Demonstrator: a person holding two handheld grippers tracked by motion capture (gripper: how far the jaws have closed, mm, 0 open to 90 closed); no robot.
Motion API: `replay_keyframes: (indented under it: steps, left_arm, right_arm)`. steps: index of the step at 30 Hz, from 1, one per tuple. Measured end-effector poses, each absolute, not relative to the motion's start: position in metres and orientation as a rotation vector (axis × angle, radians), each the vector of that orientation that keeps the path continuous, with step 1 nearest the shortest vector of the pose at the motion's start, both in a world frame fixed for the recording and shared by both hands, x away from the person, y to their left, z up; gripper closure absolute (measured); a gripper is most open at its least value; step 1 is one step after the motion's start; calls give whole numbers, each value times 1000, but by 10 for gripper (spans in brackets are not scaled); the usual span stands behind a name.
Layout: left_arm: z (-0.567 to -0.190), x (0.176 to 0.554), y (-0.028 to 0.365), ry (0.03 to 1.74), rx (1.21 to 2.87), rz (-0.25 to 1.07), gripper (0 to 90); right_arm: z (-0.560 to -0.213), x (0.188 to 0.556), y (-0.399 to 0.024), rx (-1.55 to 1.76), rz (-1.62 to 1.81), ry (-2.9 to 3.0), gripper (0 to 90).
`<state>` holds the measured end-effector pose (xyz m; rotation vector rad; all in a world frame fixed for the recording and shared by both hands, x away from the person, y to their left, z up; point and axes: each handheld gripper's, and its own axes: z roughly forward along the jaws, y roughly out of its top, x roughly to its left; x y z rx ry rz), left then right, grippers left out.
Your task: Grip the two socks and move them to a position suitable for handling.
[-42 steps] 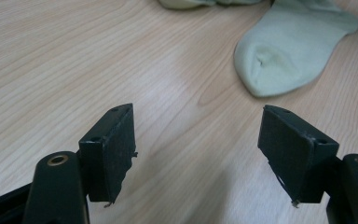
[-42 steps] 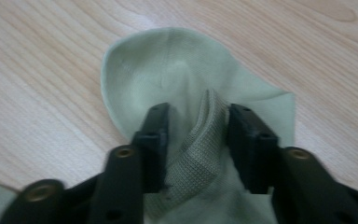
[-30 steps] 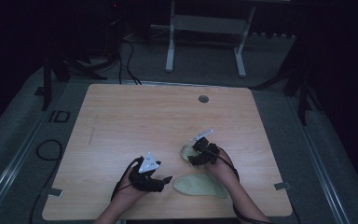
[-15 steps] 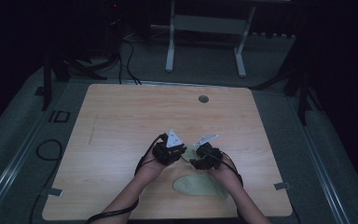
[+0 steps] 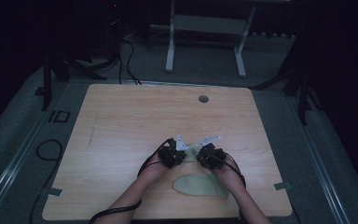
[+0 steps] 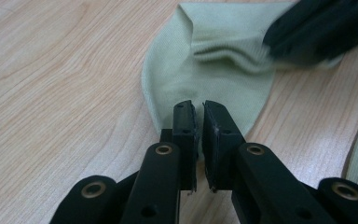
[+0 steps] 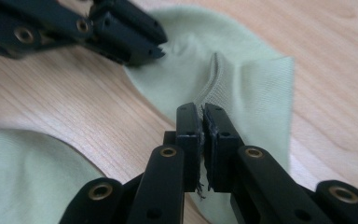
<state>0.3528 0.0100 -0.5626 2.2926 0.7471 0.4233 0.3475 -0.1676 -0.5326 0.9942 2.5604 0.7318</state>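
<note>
**Both grippers clamped on one pale green sock**

High view: the left gripper (image 5: pixel 179 151) and the right gripper (image 5: pixel 204 150) sit close together near the front middle of the wooden table (image 5: pixel 121 126). A sliver of the pinched sock (image 5: pixel 191 154) shows between them. A second sock (image 5: pixel 200 186) lies flat just nearer the person, touching the right hand (image 5: pixel 223 172).

Left gripper view: the left gripper (image 6: pixel 199 126) has just been closing; its jaws stand together on the rounded edge of the pinched sock (image 6: pixel 205 74), cloth caught between the pads. The right gripper (image 6: pixel 317 30) bites the same sock on its far side, where the fabric wrinkles.

Right gripper view: the right gripper (image 7: pixel 200 128) has also just been closing and is clamped on a raised fold of the pinched sock (image 7: pixel 242 79). The left gripper (image 7: pixel 140 42) grips the sock's opposite edge. The second sock (image 7: pixel 23 177) lies apart from the pinched one, bare table between.
</note>
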Motion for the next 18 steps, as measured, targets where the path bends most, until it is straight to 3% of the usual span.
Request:
replay_keyframes:
  steps: [18]
  left_arm:
    - [-563, 357, 13, 744, 2286, 420, 826]
  right_arm:
    - [-508, 359, -248, 1198, 783, 2405, 853]
